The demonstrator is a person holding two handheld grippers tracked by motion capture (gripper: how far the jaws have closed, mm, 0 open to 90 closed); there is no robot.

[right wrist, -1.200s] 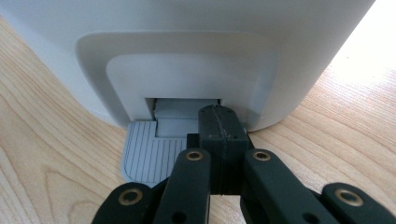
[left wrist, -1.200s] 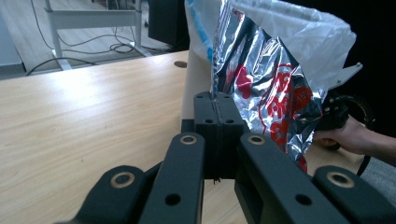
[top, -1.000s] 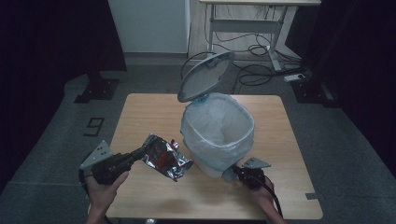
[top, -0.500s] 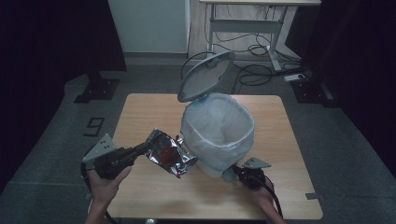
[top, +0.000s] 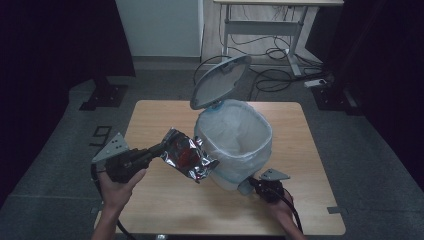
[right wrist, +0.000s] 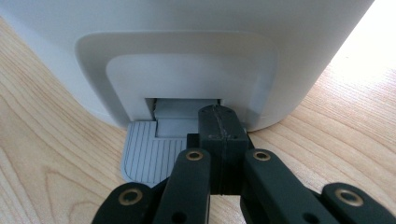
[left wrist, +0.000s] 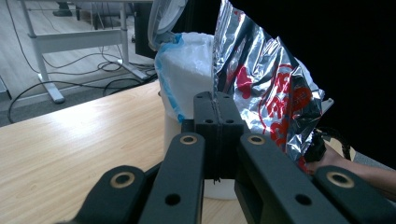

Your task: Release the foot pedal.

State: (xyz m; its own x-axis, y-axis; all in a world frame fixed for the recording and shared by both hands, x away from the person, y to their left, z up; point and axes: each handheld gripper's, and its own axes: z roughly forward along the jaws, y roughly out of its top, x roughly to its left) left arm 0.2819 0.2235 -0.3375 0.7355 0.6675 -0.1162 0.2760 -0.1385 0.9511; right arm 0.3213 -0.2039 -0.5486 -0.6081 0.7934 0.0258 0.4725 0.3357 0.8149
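The left gripper (top: 159, 148) has its jaws pressed together on the edge of a crumpled foil snack bag (top: 186, 156), and the bag hangs out past the jaws toward the pedal bin (top: 235, 145). In the high view the bag's far end touches or overlaps the bin's near-left wall below the rim, so it is beside the bin rather than over the opening. The bin's mouth, lined with a white bin liner (top: 231, 127), lies up and to the right of the bag. The bag's long axis runs from the gripper toward the bin, slanting across the tabletop (top: 150, 120).

The lid (top: 220, 81) stands tilted open behind the bin. The right gripper (right wrist: 222, 126), jaws closed with nothing between them, rests its tip on the grey foot pedal (right wrist: 142, 156) at the bin's base, which likely keeps the lid up.

The left hand (top: 117, 185) is the one carrying the bag, so the coming move probably means lifting the bag above the rim and over the liner before letting go.
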